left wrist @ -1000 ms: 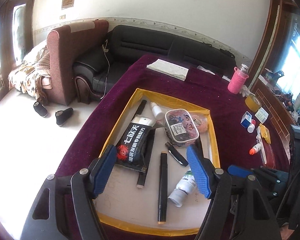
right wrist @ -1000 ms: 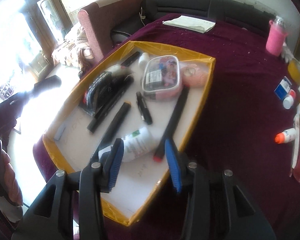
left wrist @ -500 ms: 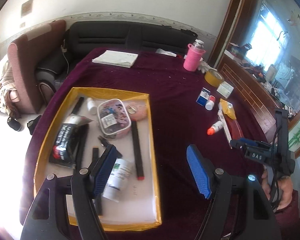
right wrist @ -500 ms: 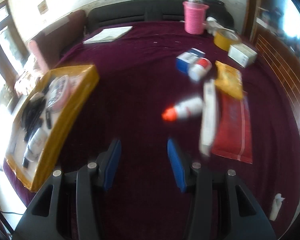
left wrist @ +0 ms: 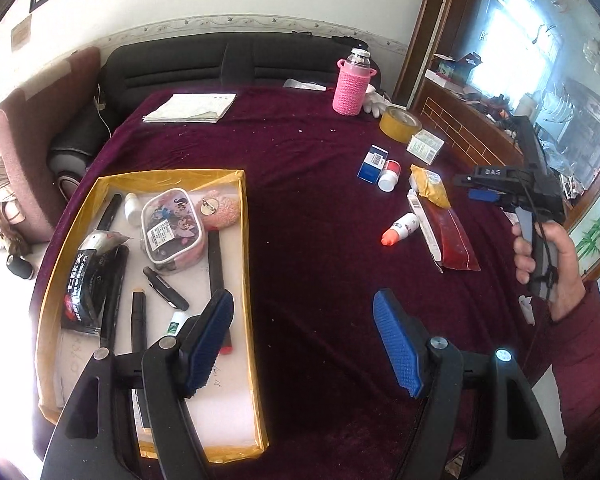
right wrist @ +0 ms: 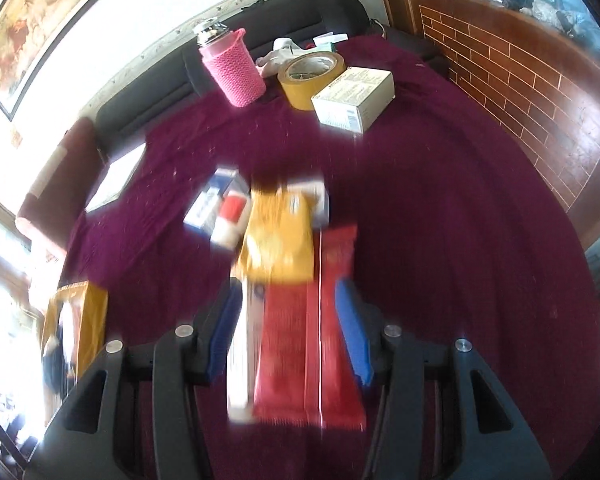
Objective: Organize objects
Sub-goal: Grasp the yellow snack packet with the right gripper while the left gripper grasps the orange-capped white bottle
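Two fisheye views are looking down onto a table draped in a dark purple cloth (left wrist: 308, 200). In the left wrist view, the left gripper (left wrist: 304, 340) is hovering at the bottom of the frame with its blue jaws standing well apart and nothing between them. A yellow-rimmed tray (left wrist: 244, 248) is lying at the left of that frame, holding a pink patterned pouch (left wrist: 172, 228), black pens and other small items. Right of centre, a small white bottle with an orange cap (left wrist: 400, 229) is lying on its side, near a red packet (left wrist: 454, 236) and a yellow packet (left wrist: 430, 186). At the right edge, a person's hand (left wrist: 548, 256) in a dark red sleeve is gripping the handle of the right gripper. In the right wrist view, which is blurred, the right gripper (right wrist: 288, 334) is hanging over the red packet (right wrist: 308, 344) at lower centre, its jaws partly apart to either side of the packet and a white strip beside it; whether they are touching is unclear. A pink knitted flask (right wrist: 234, 70), a tape roll (right wrist: 310, 72) and a white box (right wrist: 354, 98) are sitting at the top of the frame.
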Tool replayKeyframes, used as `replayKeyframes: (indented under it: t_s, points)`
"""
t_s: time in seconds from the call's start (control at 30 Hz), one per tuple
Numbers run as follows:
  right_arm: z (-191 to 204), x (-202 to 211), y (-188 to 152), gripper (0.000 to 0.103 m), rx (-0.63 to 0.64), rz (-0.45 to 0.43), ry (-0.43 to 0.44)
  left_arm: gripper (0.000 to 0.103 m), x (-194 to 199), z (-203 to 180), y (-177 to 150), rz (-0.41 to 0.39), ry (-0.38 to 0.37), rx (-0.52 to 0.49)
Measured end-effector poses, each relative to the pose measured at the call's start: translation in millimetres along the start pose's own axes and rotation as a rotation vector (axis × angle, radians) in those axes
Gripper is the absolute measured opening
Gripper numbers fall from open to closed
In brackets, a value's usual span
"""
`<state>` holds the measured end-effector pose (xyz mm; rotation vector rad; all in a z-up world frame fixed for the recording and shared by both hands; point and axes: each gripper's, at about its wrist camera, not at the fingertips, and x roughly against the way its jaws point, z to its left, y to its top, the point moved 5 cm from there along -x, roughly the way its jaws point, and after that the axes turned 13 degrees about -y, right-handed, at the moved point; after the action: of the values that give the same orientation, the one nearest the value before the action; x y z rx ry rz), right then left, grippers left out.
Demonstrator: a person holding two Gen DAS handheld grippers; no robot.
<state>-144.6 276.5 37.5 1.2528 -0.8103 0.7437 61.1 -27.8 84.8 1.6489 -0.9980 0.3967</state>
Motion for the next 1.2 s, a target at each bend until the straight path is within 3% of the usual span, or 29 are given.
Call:
replayKeyframes:
  t_s: [0.1, 0.23, 0.43, 0.53, 0.57, 0.6, 0.83, 1.0, 1.1, 1.2]
  points:
    - [14.8, -26.9, 13.6, 0.046, 0.024, 0.040, -0.066, 0.067, 3.6, 6.3, -0.8, -0.004, 0.014, 0.011]
    - [29.5, -56.1, 19.6, 0.046, 0.005, 0.110, -0.052, 0.067, 2.3, 9.8, 0.1, 0.008, 0.005, 0.014]
    - [48.5, -62.9, 21.0, 0.042, 0.086, 0.083, -0.079, 0.067, -27.5, -9.3, 8.9, 0.055, -0.026, -0.038]
    - [47.3, -54.0, 14.6, 0.037, 0.086, 0.085, -0.010, 0.067, -57.3, -25.3, 14.4, 0.096, -0.057, -0.084]
    - [43.2, -47.3, 11.0, 0.028, 0.070, 0.077, 0.013, 0.067, -68.9, -30.7, 16.3, 0.109, -0.065, -0.103]
    - [38.8, -39.8, 6.4, 0.026, 0.053, 0.073, 0.048, 0.067, -80.3, -35.9, 18.3, 0.123, -0.068, -0.120]
    - [8.9, -0.2, -38.1, 0.024, -0.013, 0.002, 0.197, 0.066, -171.2, -76.4, 33.4, 0.209, -0.057, -0.329]
    - [-14.0, 2.7, -57.2, 0.024, -0.073, -0.046, 0.260, 0.066, -226.2, -90.6, 40.7, 0.270, 0.041, -0.497]
    - [-21.5, -0.8, -58.9, 0.024, -0.104, -0.059, 0.319, 0.066, -249.2, -91.9, 42.0, 0.310, 0.067, -0.546]
    - [-28.2, -6.7, -57.3, 0.024, -0.141, -0.068, 0.380, 0.066, -257.6, -94.2, 45.0, 0.313, 0.045, -0.549]
